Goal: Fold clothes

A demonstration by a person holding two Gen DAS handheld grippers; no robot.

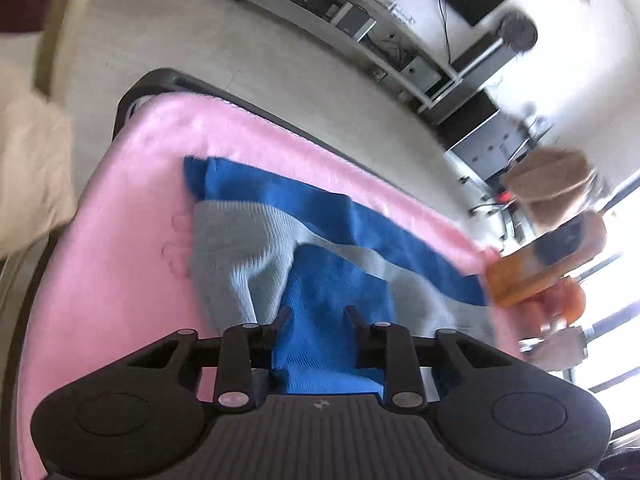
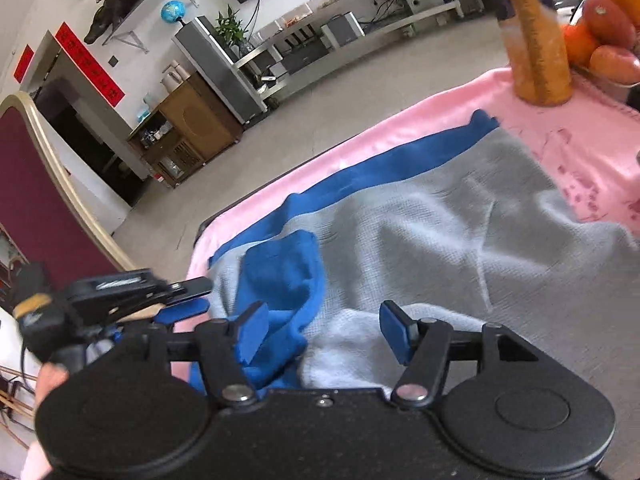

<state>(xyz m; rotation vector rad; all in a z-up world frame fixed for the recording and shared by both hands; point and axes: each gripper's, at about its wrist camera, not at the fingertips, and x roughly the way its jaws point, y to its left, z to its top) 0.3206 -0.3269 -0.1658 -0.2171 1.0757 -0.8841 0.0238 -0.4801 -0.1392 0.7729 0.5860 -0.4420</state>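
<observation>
A grey knit garment (image 1: 240,240) (image 2: 460,220) with blue trim lies rumpled on a pink cloth (image 1: 120,260) (image 2: 580,160) that covers the table. Its blue sleeve (image 1: 324,280) (image 2: 280,276) is folded over the grey body. My left gripper (image 1: 317,316) hovers over that sleeve, and the blue fabric shows flat in the narrow gap between its jaws, not pinched. In the right wrist view the left gripper (image 2: 208,295) sits at the garment's left edge. My right gripper (image 2: 324,330) stands open over the garment's near hem, its left pad beside the blue sleeve, and grips nothing.
An orange bottle (image 2: 536,52) (image 1: 548,256) and a bowl of oranges (image 2: 608,40) stand at the table's far corner on the pink cloth. A maroon chair (image 2: 36,184) is left of the table. A person's hand (image 2: 50,380) holds the left gripper. Floor and shelves lie beyond.
</observation>
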